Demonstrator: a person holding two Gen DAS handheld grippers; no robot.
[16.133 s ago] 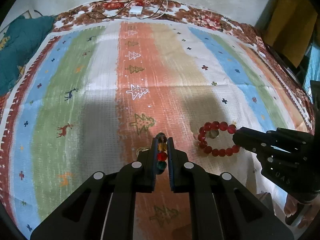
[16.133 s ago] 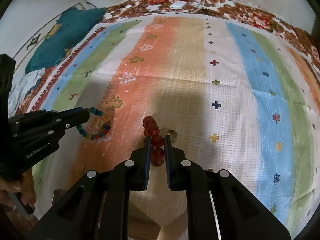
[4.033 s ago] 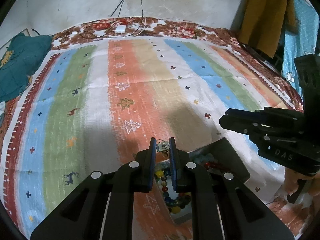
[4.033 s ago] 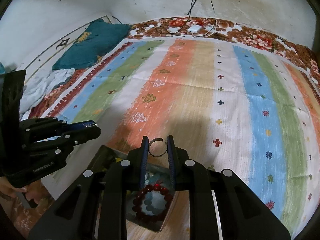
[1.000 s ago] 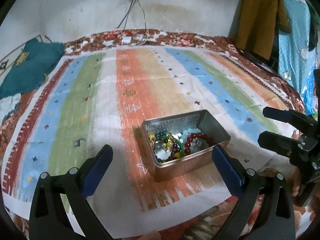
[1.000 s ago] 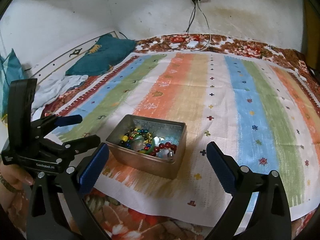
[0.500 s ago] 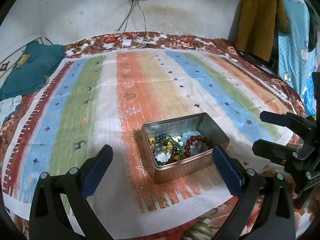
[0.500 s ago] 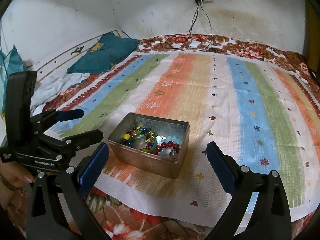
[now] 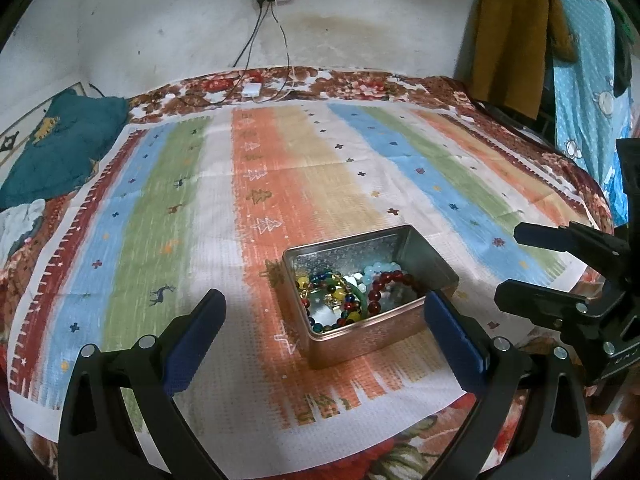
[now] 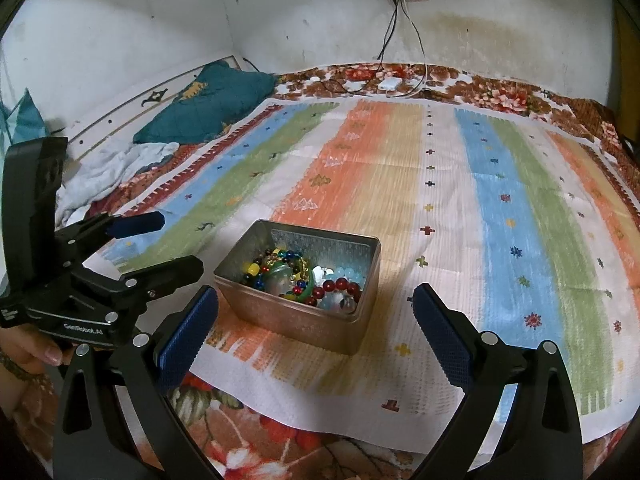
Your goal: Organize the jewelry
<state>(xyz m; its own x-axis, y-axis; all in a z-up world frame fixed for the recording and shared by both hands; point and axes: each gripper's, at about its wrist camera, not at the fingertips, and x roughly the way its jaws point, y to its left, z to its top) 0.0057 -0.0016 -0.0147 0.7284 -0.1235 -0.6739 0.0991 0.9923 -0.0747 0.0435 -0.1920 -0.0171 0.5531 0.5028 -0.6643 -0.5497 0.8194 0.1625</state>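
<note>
Both tongs spread wide, empty; hand shows only in right view; tin full.

My left gripper and right gripper are black plastic frames with silver screws and blue textured pads lining the jaws. White lettering marks my left gripper's side. A dark beaded bracelet circles my left wrist.

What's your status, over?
Both tongs, left and right, open, empty. Beaded bracelets in metal tin on striped cloth. Nothing blocking.
</note>
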